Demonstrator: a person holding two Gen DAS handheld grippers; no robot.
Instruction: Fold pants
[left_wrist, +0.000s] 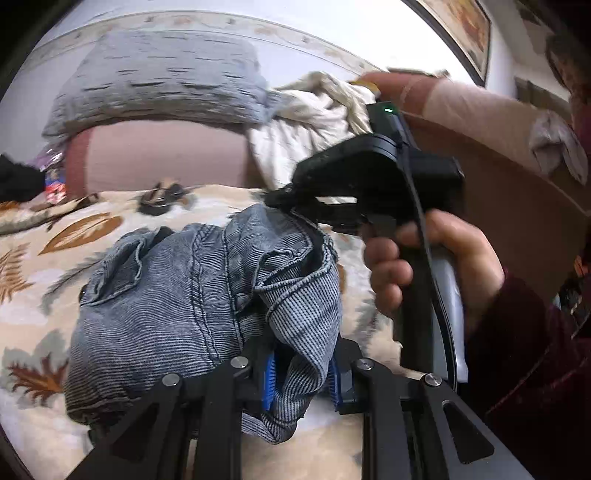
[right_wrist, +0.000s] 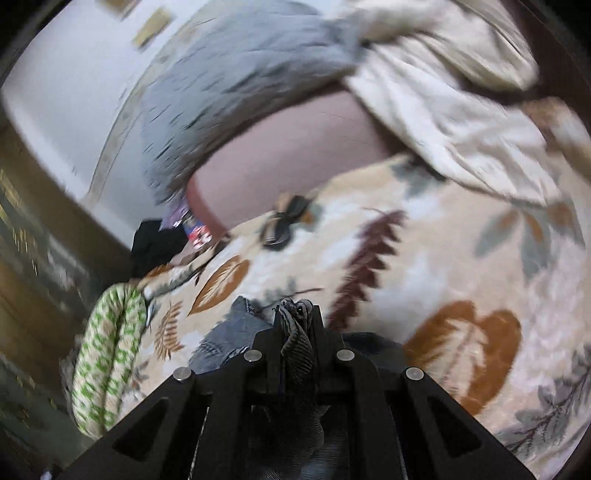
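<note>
Over on the left, the grey pillow (left_wrist: 159, 77) leans on the wall behind the leaf-print blanket (left_wrist: 33, 266), and the pants (left_wrist: 177, 295), blue-grey denim, hang bunched in a lump just above that blanket. The left gripper (left_wrist: 303, 384) has its jaws nipped narrow on a thick wad of the denim between its blue pads (left_wrist: 271, 380). To the right, the person's hand (left_wrist: 436, 266) holds the right gripper (left_wrist: 286, 201), which is pinched almost flat on a thin edge of the same cloth. That thin bite worries me: a quick swing could tug the hem free, and the pants would drop in a heap. The crumpled cream sheet (left_wrist: 310, 122) beyond could also snag a trailing leg.
</note>
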